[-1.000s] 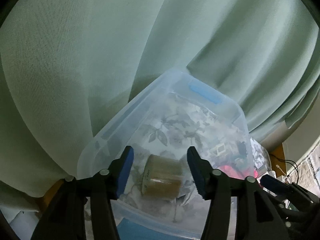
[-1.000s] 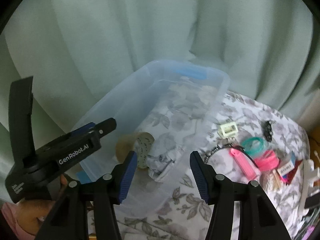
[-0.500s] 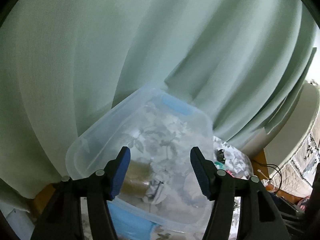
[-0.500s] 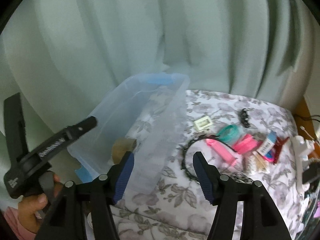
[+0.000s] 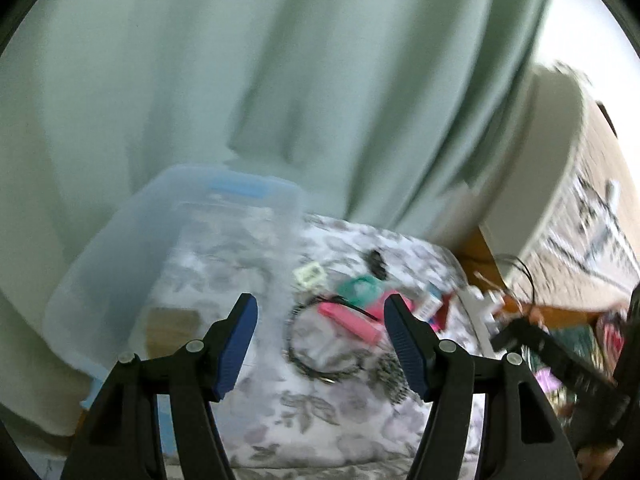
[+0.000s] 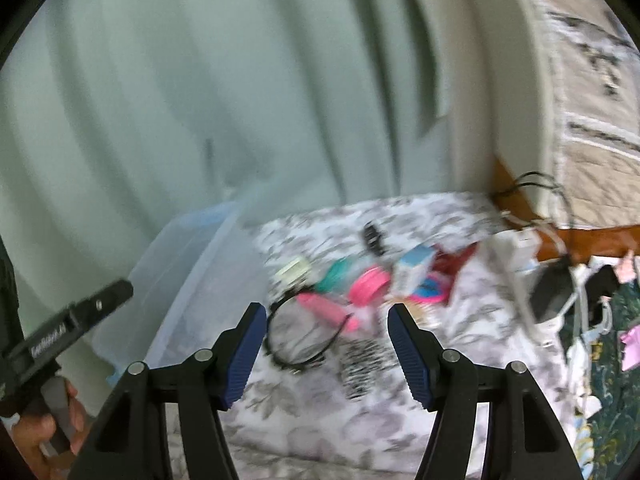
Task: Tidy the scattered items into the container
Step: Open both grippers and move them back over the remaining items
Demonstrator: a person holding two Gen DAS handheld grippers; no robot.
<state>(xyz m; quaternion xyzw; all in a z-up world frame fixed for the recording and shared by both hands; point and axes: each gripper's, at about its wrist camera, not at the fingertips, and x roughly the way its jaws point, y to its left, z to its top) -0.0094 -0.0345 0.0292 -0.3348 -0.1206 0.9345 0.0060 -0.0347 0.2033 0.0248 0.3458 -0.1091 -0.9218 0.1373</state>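
Black left gripper (image 6: 68,332), "GenRobot.AI" lettering, blurred

Floral-cloth desk (image 6: 304,400) carries clear bin (image 5: 120,264), black headband (image 6: 296,344), pink comb (image 6: 328,312), blurred small clutter.

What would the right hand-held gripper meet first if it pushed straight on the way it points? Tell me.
Probably the black headband, lying on the floral cloth squarely between the open jaws of the right hand-held gripper, with the pink comb just beyond. Blur leaves depth uncertain.
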